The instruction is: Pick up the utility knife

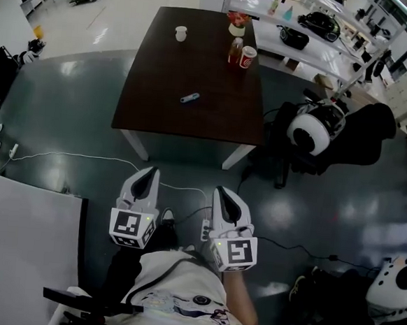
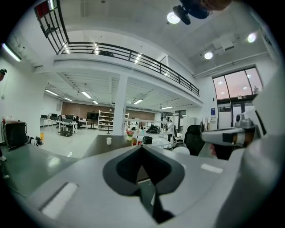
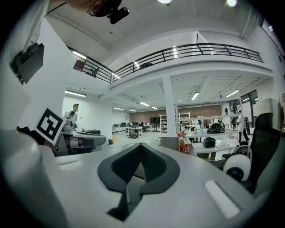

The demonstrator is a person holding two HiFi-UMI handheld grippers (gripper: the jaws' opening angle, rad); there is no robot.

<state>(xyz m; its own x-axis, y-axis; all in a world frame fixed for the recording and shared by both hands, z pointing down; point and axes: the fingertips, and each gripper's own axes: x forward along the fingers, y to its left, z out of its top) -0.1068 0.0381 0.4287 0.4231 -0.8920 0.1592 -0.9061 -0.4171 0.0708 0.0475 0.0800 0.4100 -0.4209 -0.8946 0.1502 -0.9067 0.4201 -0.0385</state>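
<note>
The utility knife [image 1: 189, 97], small and blue, lies flat near the middle of a dark brown table [image 1: 152, 105] well ahead of me. Both grippers hang low over the floor in front of the table's near edge, far short of the knife. My left gripper [image 1: 147, 175] has its jaws together with nothing between them, and so does my right gripper [image 1: 224, 193]. In the left gripper view the left gripper [image 2: 142, 148] points level toward the table. In the right gripper view the right gripper [image 3: 141, 146] points the same way. The knife is hidden in both gripper views.
On the table's far end stand a white cup [image 1: 181, 33], a bottle [image 1: 234, 52], a red cup [image 1: 247, 57] and a flower pot [image 1: 237, 22]. A black office chair [image 1: 346, 138] with a white round device [image 1: 311, 132] stands right of the table. Cables [image 1: 71, 156] cross the floor.
</note>
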